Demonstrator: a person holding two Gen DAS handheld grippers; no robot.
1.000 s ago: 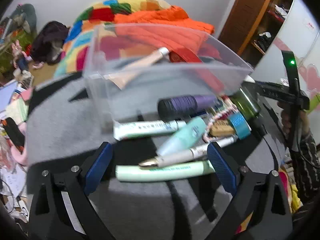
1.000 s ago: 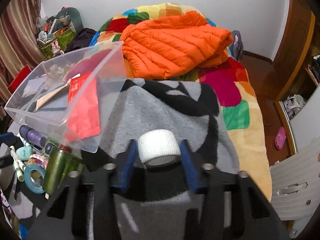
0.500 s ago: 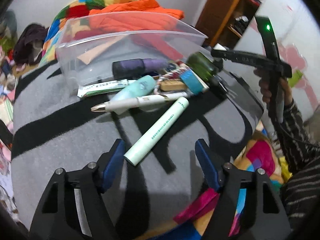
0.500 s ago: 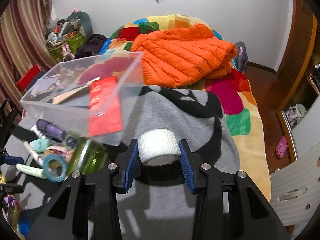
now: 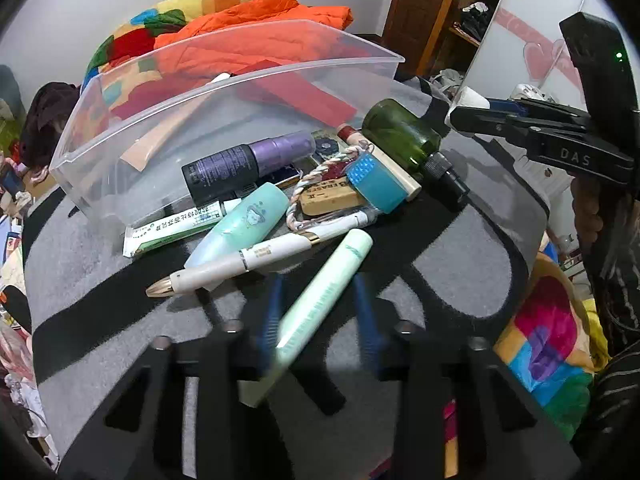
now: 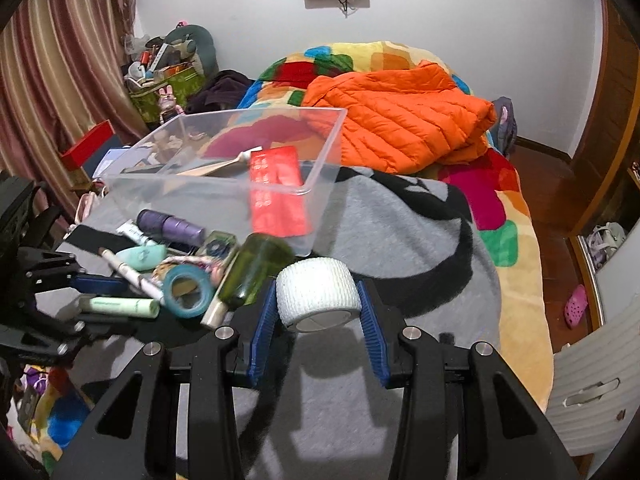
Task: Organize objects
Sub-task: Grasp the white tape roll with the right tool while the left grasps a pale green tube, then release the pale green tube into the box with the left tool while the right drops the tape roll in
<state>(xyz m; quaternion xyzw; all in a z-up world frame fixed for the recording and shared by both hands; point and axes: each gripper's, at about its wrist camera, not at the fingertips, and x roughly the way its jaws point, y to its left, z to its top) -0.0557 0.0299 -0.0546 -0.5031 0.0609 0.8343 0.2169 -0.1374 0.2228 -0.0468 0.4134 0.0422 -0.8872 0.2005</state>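
Your left tool (image 5: 318, 308) has just been closing around the pale green tube (image 5: 320, 304) on the grey blanket (image 5: 420, 288); pads blurred, contact unclear. Your right tool (image 6: 318, 312) still pinches the white tape roll (image 6: 318, 294), now lifted beside the clear bin (image 6: 224, 184).

1. left wrist view: looks steeply down along its own fingers, close over the clutter, the clear bin (image 5: 224, 92) toward 12 o'clock.
2. right wrist view: higher, facing the bed; same bin (image 6: 224, 160) at 10 o'clock.
3. shared: bin, green bottle (image 5: 400, 136) (image 6: 256, 272).
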